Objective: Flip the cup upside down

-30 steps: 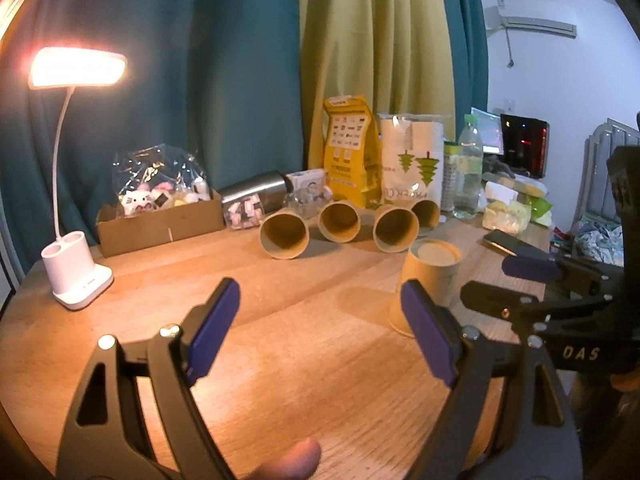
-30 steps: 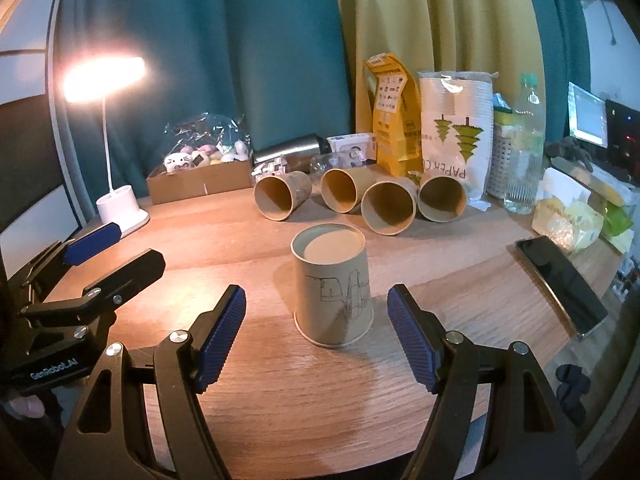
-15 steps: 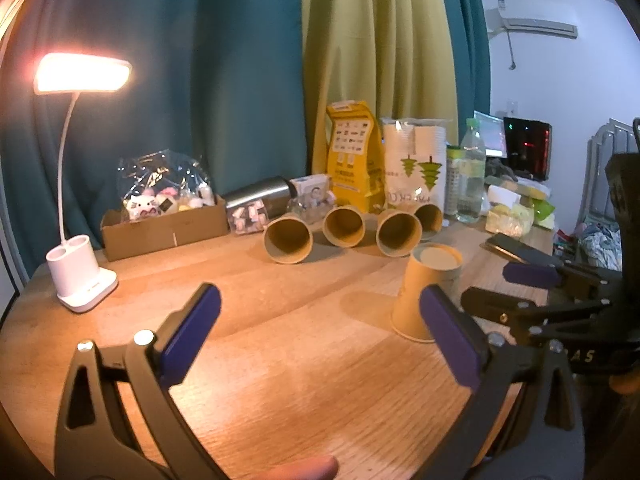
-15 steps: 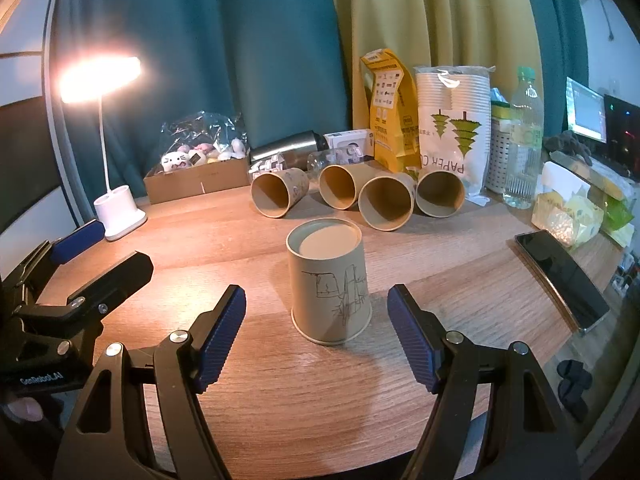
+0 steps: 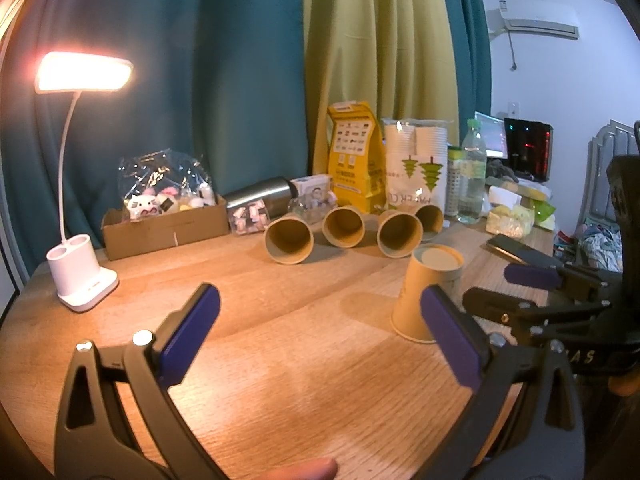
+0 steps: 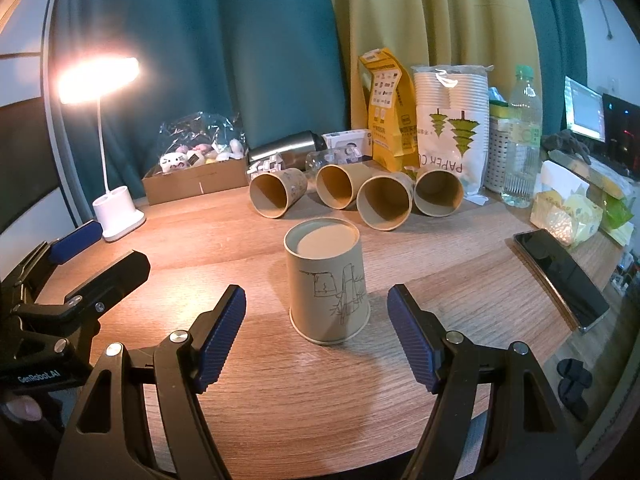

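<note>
A tan paper cup [image 6: 328, 284] with a bamboo sketch stands upside down on the wooden table [image 6: 280, 400], base up. It also shows in the left wrist view [image 5: 426, 292], at the right. My right gripper [image 6: 316, 330] is open and empty, its blue pads either side of the cup and just short of it, not touching. My left gripper [image 5: 320, 330] is open and empty over bare table, left of the cup. The left gripper also shows at the left edge of the right wrist view [image 6: 84, 264].
Several paper cups [image 6: 384, 206] lie on their sides in a row behind the upright one. A lit desk lamp [image 6: 116, 216] and a cardboard box [image 6: 196, 184] stand at the back left. A phone [image 6: 560, 276] lies at the right edge. Bags and a bottle [image 6: 522, 136] line the back.
Both grippers stay open. The left gripper has drifted slightly, its view shifting a little; the right gripper has eased back slightly from the cup. The cup has not moved.
</note>
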The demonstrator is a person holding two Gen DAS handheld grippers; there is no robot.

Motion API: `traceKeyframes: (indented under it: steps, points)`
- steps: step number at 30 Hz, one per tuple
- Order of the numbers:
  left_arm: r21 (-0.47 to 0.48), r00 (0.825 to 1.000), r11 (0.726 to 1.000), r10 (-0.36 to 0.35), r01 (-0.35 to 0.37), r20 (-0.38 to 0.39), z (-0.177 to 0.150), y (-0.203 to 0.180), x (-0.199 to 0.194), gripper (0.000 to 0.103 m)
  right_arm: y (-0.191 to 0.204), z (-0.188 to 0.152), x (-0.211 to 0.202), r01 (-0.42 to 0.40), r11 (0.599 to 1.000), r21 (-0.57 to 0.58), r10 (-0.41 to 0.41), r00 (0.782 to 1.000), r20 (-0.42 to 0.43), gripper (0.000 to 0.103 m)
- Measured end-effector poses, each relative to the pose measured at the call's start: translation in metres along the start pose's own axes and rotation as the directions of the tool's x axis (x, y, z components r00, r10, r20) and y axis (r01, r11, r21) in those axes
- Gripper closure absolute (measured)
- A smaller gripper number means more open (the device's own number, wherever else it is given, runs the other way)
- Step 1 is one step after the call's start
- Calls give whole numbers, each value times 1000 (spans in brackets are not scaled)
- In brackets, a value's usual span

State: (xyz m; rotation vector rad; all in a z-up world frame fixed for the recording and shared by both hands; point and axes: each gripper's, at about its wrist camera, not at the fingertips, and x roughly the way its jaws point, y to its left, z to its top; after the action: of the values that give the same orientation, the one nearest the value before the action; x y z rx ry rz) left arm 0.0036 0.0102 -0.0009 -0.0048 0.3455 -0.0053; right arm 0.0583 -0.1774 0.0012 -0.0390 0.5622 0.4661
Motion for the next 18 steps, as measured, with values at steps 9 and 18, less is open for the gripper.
traceKeyframes:
  steps: [9,18]
  points:
    - [0,1000,1000,0,0,-1,0,0,0,1,-3,-1,0,0,1000,1,0,1000,-1,27]
    - [0,1000,1000,0,0,-1,0,0,0,1,-3,-1,1,-1,1000,2,1,1000,-1,27]
